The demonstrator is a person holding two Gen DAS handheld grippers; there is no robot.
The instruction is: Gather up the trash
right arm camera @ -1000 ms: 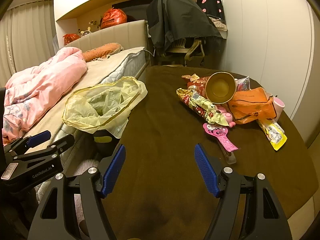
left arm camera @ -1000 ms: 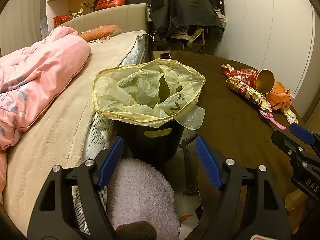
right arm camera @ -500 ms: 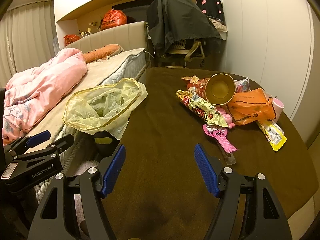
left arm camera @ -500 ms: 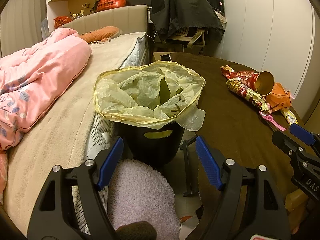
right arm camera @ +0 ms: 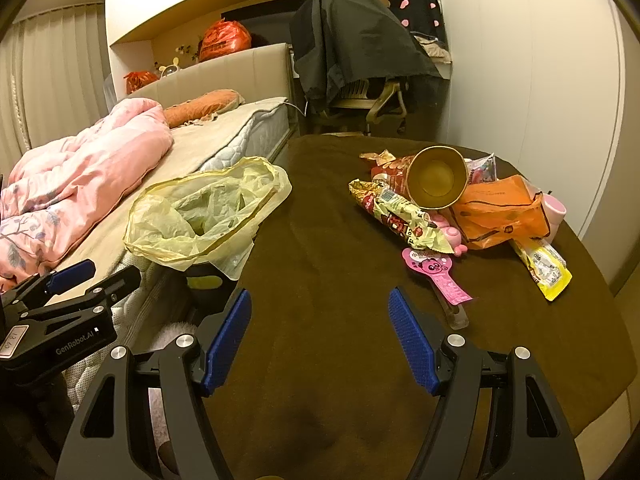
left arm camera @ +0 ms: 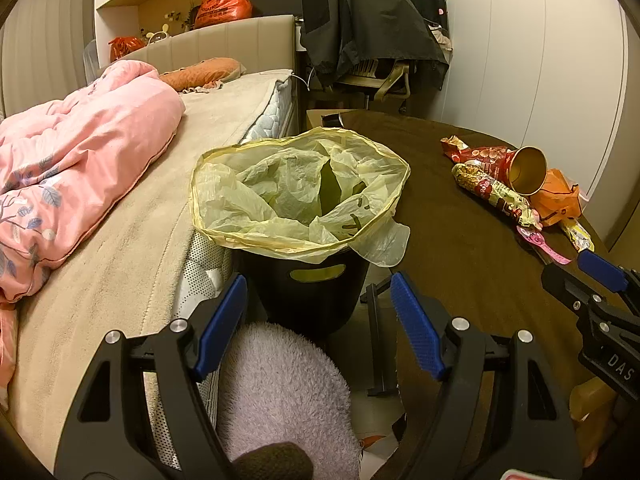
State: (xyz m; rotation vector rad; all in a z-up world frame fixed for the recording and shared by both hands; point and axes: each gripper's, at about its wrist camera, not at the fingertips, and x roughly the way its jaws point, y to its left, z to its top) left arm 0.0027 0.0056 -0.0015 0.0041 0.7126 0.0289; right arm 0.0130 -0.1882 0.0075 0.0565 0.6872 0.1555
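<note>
A black trash bin (left arm camera: 308, 296) lined with a yellow bag (left arm camera: 296, 192) stands between the bed and the brown table; it also shows in the right wrist view (right arm camera: 204, 208). Trash lies on the table's right side: a paper cup (right arm camera: 438, 178) on its side, a snack wrapper (right arm camera: 400, 216), an orange bag (right arm camera: 500, 212), a pink packet (right arm camera: 436, 272) and a yellow packet (right arm camera: 544, 268). My left gripper (left arm camera: 318, 320) is open and empty, just short of the bin. My right gripper (right arm camera: 320, 336) is open and empty above the table, short of the trash.
A bed (left arm camera: 132, 216) with a pink quilt (left arm camera: 76, 160) runs along the left. A fluffy lilac cushion (left arm camera: 288, 392) sits under my left gripper. A chair draped with a dark coat (right arm camera: 360, 60) stands behind the table. A pink cup (right arm camera: 554, 212) sits behind the orange bag.
Both views have shifted only slightly; the bin and trash sit a little lower in the frame. Both grippers stay open and empty.
</note>
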